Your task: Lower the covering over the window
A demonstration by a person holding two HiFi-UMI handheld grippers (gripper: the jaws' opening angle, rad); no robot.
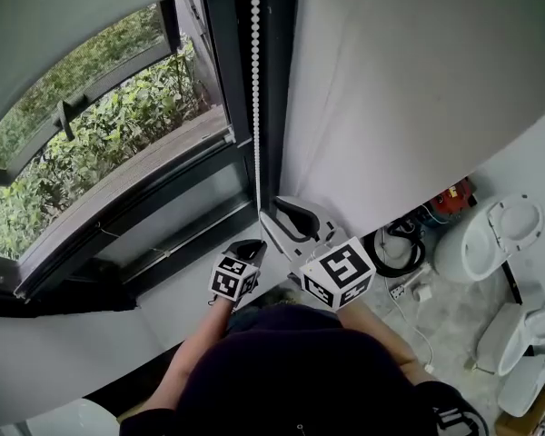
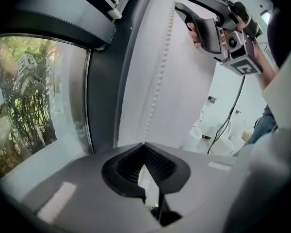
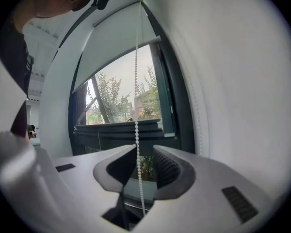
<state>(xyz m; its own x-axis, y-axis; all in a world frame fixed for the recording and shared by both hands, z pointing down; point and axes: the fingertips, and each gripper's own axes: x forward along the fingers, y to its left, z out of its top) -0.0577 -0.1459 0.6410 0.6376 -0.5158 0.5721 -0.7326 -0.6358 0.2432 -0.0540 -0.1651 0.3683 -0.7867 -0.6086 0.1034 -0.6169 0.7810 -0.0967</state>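
My left claw [image 2: 144,144] sits closest, low in its own view. Its two dark ribbed pads [image 2: 161,165] are pressed together at the tips, and they pinch the bead chain [image 2: 160,76], which comes down taut from above and ends right at that pinch. My right claw [image 3: 138,149] is higher on the same chain and stands spread. The beads hang straight down through the gap between its pads, nearer the left pad than the right, and neither pad is closed on them.

The chain runs up along the dark right side of the window [image 3: 121,101] frame. The pale blind [image 3: 114,38] covers only the upper part of the glass. Below its bottom edge the pane is bare, with green plants [image 1: 100,143] outside. A plain white wall [image 1: 418,89] rises just to the right of the frame.
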